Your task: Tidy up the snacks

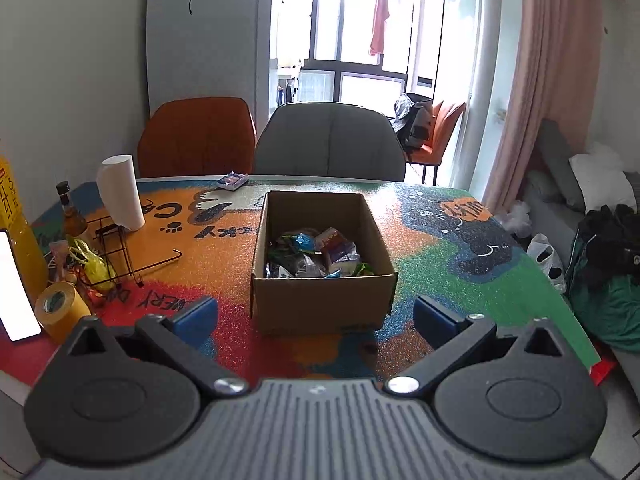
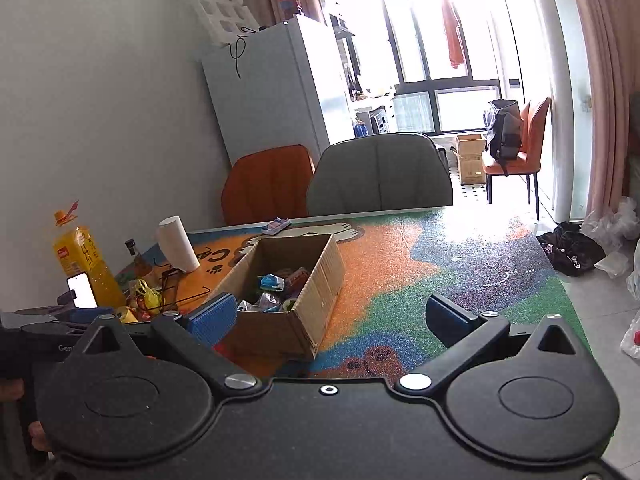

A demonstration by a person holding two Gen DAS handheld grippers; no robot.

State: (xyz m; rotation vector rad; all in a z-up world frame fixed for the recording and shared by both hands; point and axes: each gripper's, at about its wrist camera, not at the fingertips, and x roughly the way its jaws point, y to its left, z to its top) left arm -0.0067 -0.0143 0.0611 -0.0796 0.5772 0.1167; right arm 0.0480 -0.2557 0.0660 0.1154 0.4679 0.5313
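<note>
Both grippers apparently empty; snacks boxed.

Snacks in the cardboard box: jumbled wrappers, too small to name; near box wall hides the lower ones. In the right wrist view the snacks are partly behind the gripper's blue finger. Small packet at the table's far edge: print unreadable. Yellow bottle cut by the left edge. Phone screen blown out white. Window overexposed, outside not visible. Table mat lettering partly covered by the paper roll and the box.
</note>
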